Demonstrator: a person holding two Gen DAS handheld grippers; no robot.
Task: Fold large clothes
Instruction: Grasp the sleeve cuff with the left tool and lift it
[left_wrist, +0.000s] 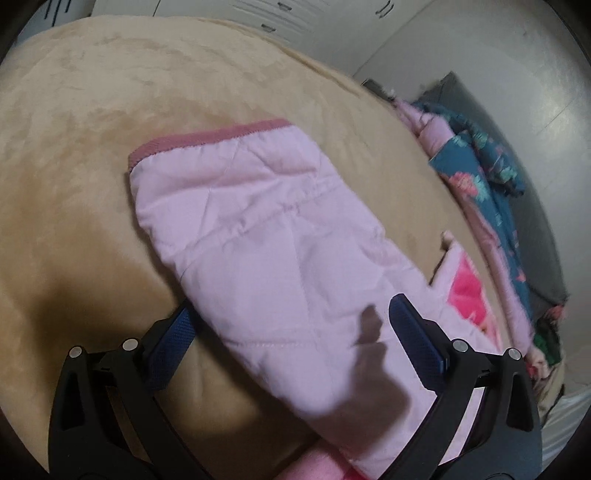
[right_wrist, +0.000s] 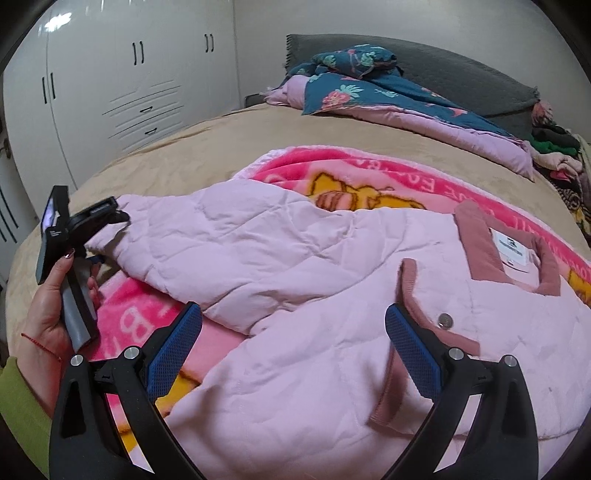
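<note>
A pale pink quilted jacket (right_wrist: 332, 295) is lying spread on a bed, resting partly on a fuzzy hot-pink cartoon blanket (right_wrist: 332, 166) with yellow figures and pale lettering. Under both, a tan, suede-like bedspread (right_wrist: 184, 147) is covering the mattress. The jacket's fabric is puffy and creased, stitched in diamond shapes, with a ribbed dusty-rose collar (right_wrist: 476, 243) holding a white label, and a round metal snap (right_wrist: 444, 319) near the front edge.

In the left wrist view, one jacket sleeve (left_wrist: 258, 229) is stretching away across the bedspread, ending in a ribbed rose cuff (left_wrist: 207, 138). The left tool (left_wrist: 291, 317) is sitting with its blue textured pads spread wide, one on each side of the sleeve; the left pad is partly tucked beneath the fabric, and nothing is being pinched.

In the right wrist view, the right tool (right_wrist: 293, 319) is hovering just above the jacket's chest with its black arms and blue pads also spread wide, gripping nothing. At the left edge, a person's hand (right_wrist: 48, 306) in a green sleeve, wearing a thin red wrist string, is holding the other tool's handle beside the sleeve.

At the head of the bed, a teal floral quilt (right_wrist: 354, 88) with lilac lining is lying bunched against a grey headboard (right_wrist: 461, 74). Glossy white wardrobes (right_wrist: 122, 74) are standing behind.
</note>
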